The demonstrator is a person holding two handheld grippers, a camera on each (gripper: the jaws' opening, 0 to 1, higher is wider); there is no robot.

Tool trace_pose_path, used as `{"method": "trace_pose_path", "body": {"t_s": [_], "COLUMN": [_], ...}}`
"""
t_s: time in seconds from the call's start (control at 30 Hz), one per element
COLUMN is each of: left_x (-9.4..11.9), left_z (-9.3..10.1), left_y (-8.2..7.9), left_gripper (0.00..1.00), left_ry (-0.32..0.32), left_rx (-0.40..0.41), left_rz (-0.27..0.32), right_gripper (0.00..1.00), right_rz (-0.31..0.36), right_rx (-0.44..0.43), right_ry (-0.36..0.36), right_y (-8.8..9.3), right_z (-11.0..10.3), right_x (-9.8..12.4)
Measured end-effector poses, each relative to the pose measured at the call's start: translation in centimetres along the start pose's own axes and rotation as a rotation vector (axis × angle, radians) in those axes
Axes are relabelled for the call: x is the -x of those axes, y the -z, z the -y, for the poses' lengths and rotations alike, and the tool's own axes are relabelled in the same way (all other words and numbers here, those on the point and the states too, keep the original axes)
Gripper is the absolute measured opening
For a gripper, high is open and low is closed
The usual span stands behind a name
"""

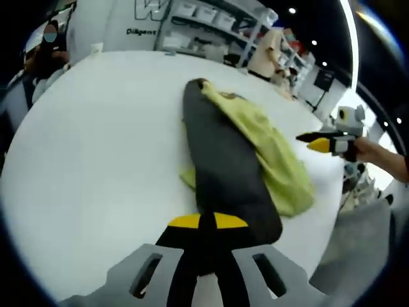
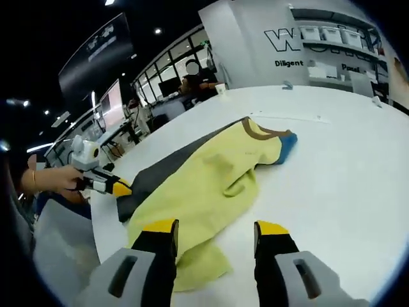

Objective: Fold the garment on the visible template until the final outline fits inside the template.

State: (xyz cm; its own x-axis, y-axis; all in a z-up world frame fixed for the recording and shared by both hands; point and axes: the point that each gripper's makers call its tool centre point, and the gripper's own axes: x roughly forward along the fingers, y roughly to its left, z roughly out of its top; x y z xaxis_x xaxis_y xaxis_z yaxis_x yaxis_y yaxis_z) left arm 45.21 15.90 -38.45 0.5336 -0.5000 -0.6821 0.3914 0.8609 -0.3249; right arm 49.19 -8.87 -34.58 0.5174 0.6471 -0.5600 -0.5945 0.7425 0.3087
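Observation:
A yellow garment [image 2: 211, 185] with a brown collar [image 2: 259, 132] and a blue patch lies crumpled on the white table. It partly covers a dark grey template sheet [image 1: 220, 160], which runs along its side. In the left gripper view my left gripper [image 1: 208, 222] sits at the template's near end, its yellow tips pressed together on the dark edge. The right gripper view shows the same left gripper [image 2: 120, 187] in a hand, touching the template's corner. My right gripper [image 2: 215, 233] stands open over the garment's near hem. That right gripper [image 1: 316, 141] also hovers just off the garment's far side.
The white table [image 1: 96, 160] has a curved edge close behind both grippers. Shelves with white bins [image 1: 204, 19] and a wall with lettering stand beyond it. People sit at desks in the background. A small white cup [image 2: 220, 89] stands near the table's far rim.

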Motion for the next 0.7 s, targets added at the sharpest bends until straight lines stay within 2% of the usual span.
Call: {"method": "trace_pose_path", "body": {"t_s": [0.13,0.4,0.47,0.5,0.57,0.7], "left_x": [0.4,1.2,2.5,3.0,3.6,4.8], "left_z": [-0.1,-0.1,-2.6,-3.6,-5.5,-7.4], "left_y": [-0.3,-1.3,-3.0,-3.8,-5.1,-7.2], "left_gripper": [0.00,0.00,0.00,0.00,0.00,0.00], "left_ry": [0.009,0.005,-0.090,-0.116,-0.138,-0.179], "left_rx": [0.011,-0.025,-0.113,-0.113,-0.123,-0.188], "left_rz": [0.002,0.001,0.015,0.031,0.052,0.033], "right_gripper": [0.44,0.44,0.45,0.45,0.45,0.45], "right_rz": [-0.010,-0.011,-0.014,-0.012,-0.008,-0.015], "right_rx": [-0.013,-0.014,-0.015,-0.015,-0.019,-0.028], "right_ry": [-0.009,-0.008,-0.015,-0.015,-0.014,-0.008], "right_y": [0.8,1.0,1.2,1.1,1.2,1.7], "right_z": [-0.7,-1.1,-1.3,-1.2,-0.9,-0.7], "right_x": [0.0,0.3,0.5,0.5,0.6,0.7]}}
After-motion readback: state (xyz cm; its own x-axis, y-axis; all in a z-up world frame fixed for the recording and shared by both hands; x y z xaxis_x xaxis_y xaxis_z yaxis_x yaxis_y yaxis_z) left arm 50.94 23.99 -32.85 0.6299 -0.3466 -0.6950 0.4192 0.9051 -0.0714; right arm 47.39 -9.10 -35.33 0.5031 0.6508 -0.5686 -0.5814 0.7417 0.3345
